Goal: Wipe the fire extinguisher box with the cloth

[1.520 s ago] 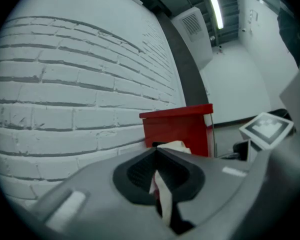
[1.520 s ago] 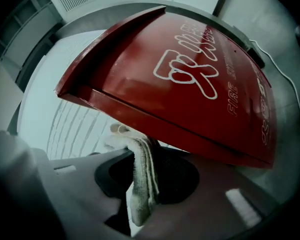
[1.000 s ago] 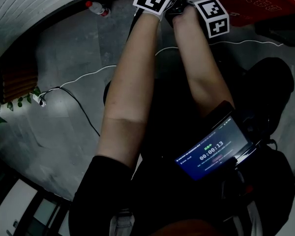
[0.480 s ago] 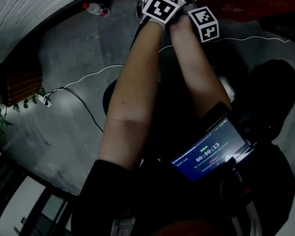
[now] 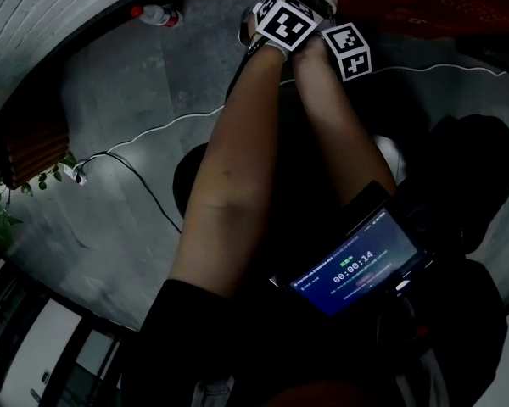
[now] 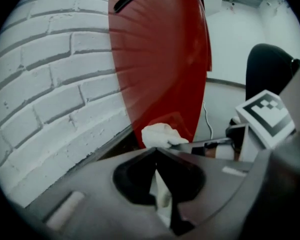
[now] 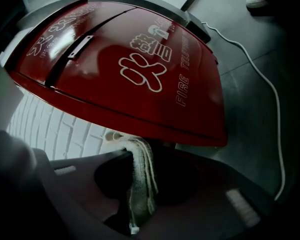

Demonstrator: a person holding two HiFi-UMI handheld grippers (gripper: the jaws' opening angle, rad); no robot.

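A sec ago the two marker cubes are a bit apart at the top of the head view. Now the L cube point(image 5: 287, 19) & the R cube point(image 5: 346, 49) are closer together. They also sit lower in the pic, right by the corner of the red fire extinguisher box point(image 7: 140, 69). So both arms have moved in twd the box, which is next to the white brick wall point(image 6: 55, 84).

The R gripper point(image 7: 140, 154) has its jaws clamped on the folded cloth point(image 7: 140, 179). The cloth pokes out past the tips & its top touches the low edge of the box.

The L gripper point(image 6: 156, 151) has its jaws pushed together too, w/ a thin bit of white cloth between them. A white lump of cloth sits just past its tips. It looks pressed on the bottom of the red side, but I can't be sure it touches. The R gripper's jaw comes in from the side, very near that lump.

What it means: I think the cloth has only just got to the box, down at the bottom corner. The wiping looks like it is just starting. The big red face w/ the white letters is prob. all left to wipe. The little timer screen point(image 5: 356, 270) shows a low count too, so it is early.
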